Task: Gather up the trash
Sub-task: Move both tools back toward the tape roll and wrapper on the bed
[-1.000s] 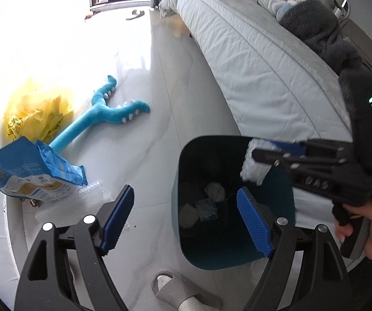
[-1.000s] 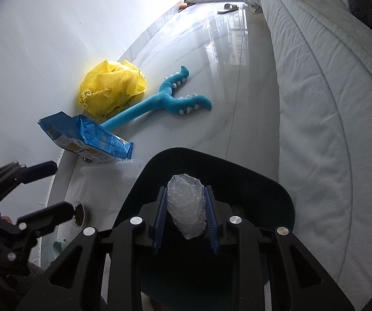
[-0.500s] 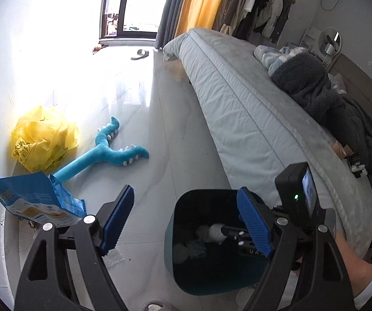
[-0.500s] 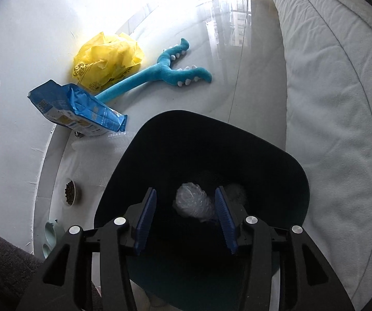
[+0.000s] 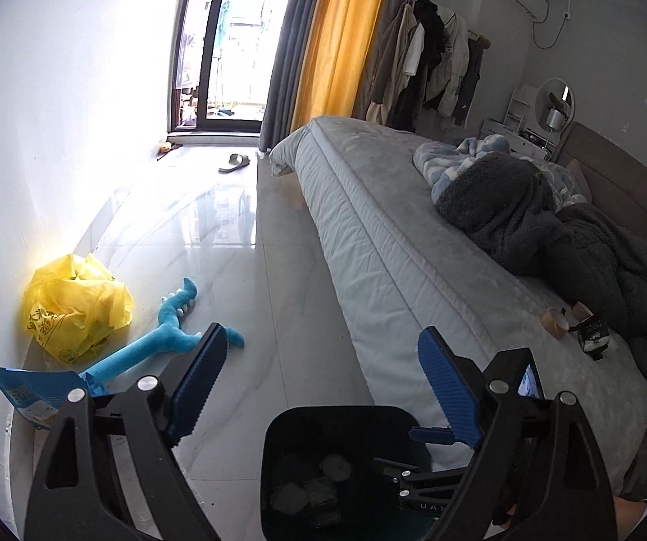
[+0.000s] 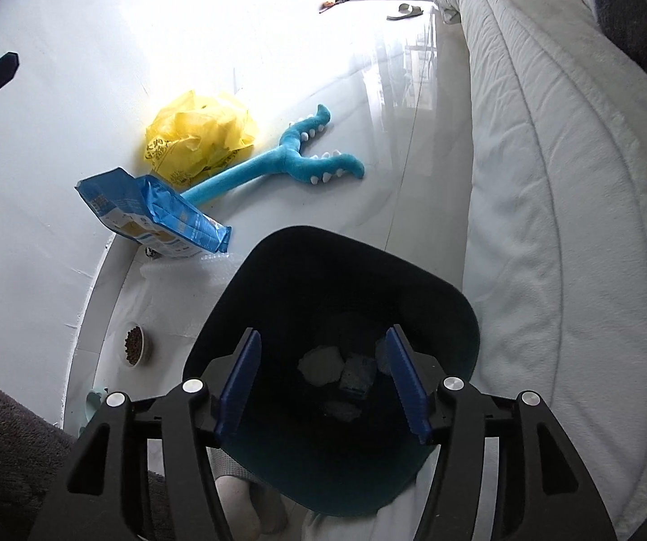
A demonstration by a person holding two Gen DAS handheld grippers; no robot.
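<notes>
The bed (image 5: 395, 243) ran along one side of the room, its pale quilt hanging just beside the dark bin (image 6: 337, 279) that stood on the glossy floor (image 5: 251, 297). Against the wall lay a crumpled yellow plastic bag (image 6: 197, 139), touching a blue plush toy (image 6: 287, 158), and nearer the bin a blue snack bag (image 6: 152, 216) with a clear piece of bubble wrap (image 6: 188, 275) just beside it. A small bowl of pet food (image 6: 133, 343) sat near the wall.

The right hand-held gripper (image 6: 323, 376) hung over the bin mouth with its jaws spread wide and nothing between them; several crumpled wads (image 6: 321, 365) lay on the bin's bottom. The left hand-held gripper (image 5: 319, 387) was likewise wide apart and empty, raised above the bin and pointing down the room.

The trash left on the floor looked light and soft. The yellow bag would likely crush and slide on the polished tile, so a pinch on a raised fold should serve best. The snack bag seemed stiffer, and its upturned edge offered a good hold.
</notes>
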